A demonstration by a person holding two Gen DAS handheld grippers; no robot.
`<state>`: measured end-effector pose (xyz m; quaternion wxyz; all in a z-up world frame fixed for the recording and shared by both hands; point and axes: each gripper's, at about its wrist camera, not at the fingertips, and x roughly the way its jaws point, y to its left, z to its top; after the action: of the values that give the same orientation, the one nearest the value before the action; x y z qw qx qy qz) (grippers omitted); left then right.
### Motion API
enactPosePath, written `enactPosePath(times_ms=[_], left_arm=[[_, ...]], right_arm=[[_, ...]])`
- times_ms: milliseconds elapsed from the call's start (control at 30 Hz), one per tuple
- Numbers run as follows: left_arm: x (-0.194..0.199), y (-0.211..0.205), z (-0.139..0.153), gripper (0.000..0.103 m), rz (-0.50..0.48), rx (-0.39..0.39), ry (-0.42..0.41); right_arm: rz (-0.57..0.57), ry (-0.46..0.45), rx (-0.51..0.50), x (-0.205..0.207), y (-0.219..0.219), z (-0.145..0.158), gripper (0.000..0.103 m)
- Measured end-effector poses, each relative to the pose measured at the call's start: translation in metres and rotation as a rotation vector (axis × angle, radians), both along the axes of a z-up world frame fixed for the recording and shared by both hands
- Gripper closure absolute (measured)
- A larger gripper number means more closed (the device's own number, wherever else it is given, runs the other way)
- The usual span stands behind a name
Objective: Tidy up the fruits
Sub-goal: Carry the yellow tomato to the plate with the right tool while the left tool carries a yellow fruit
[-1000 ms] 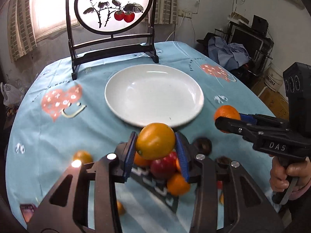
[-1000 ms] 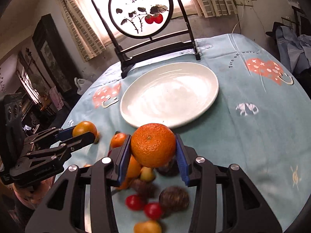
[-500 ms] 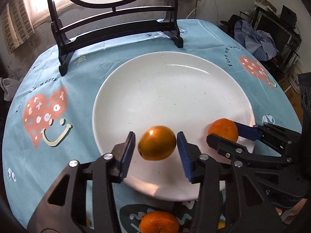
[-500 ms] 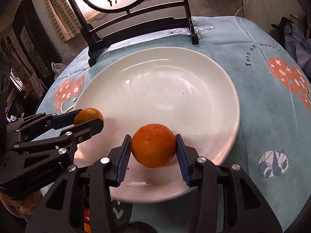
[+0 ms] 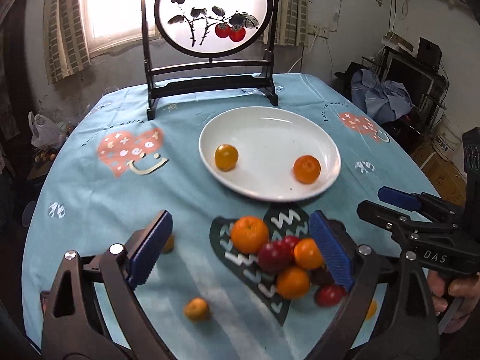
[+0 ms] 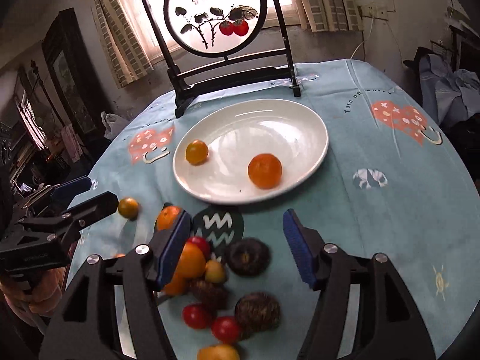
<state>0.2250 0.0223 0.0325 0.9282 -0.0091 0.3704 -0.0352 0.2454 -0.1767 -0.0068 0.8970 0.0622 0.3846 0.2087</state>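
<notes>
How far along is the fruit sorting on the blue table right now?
Done: a yellow-orange round fruit and an orange tangerine lie apart on the white oval plate. In hand: nothing; the left gripper and right gripper have just been opening, jaws empty, above the pile. Left: the heap of orange, red and dark brown fruits and a few strays on the blue tablecloth.

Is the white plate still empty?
No, the white plate holds a yellow-orange fruit and an orange.
</notes>
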Motion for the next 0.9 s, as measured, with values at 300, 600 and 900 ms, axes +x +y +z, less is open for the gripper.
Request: enactPosePath(times_ms=[300,600,900], left_arm=[[-0.105,0.031,-0.052,0.006,0.064,-0.046,0.056],[-0.134,0.056,-0.083,0.006,0.12,-0.063,0.089],[-0.133,0.062,-0.088,0.006,0.123,-0.076,0.106]], right_arm=[[0.032,0.057,-0.06,-0.099,0.002,-0.045,0.038],[0.011,0.056,-0.115,-0.105,0.012,-0.06,0.038],[0.02,0.101,-0.169,-0.092,0.024,-0.074,0.06]])
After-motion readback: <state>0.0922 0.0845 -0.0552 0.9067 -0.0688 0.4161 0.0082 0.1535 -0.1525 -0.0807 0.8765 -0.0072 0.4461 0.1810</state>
